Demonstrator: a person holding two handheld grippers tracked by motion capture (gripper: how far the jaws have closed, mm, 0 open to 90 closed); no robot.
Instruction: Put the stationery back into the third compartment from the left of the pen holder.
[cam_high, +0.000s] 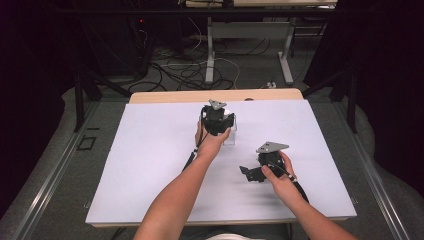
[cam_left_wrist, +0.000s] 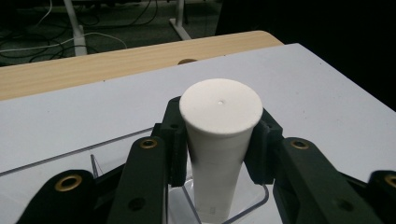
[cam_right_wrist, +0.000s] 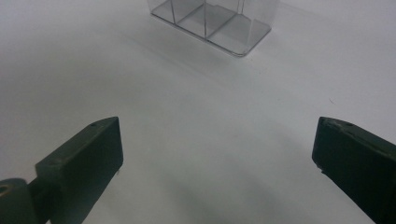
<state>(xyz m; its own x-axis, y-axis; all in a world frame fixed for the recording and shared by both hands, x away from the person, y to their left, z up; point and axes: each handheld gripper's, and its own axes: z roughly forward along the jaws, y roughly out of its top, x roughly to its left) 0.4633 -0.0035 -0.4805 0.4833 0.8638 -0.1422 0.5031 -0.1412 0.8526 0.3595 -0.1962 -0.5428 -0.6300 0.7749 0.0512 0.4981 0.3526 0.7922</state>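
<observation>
so the left gripper has its two black jaws closed in on a white tube, one pad pressed against each side of it just under the wide flat cap end. the tube stands cap up and nearly upright, narrowing as it goes down, and its lower end sits inside a compartment of a clear plastic organizer. can't tell whether the bottom of the tube actually touches the floor of that compartment, the jaws are in the way. in the high view the left gripper is around the middle of the white table, a bit toward the far side, with the person's left hand wrapped round it from behind and the clear organizer peeking out at its right side.

the right gripper is spread wide, nothing at all between the jaws, just bare white tabletop under them. it points toward the clear organizer, which has thin divider walls and sits well apart from the jaw tips. from above, the right gripper sits low near the table, nearer the person and to the right of the left one, held in the right hand, jaws pointing left

behind the white top there's a strip of wooden table edge, then floor with a tangle of cables
</observation>
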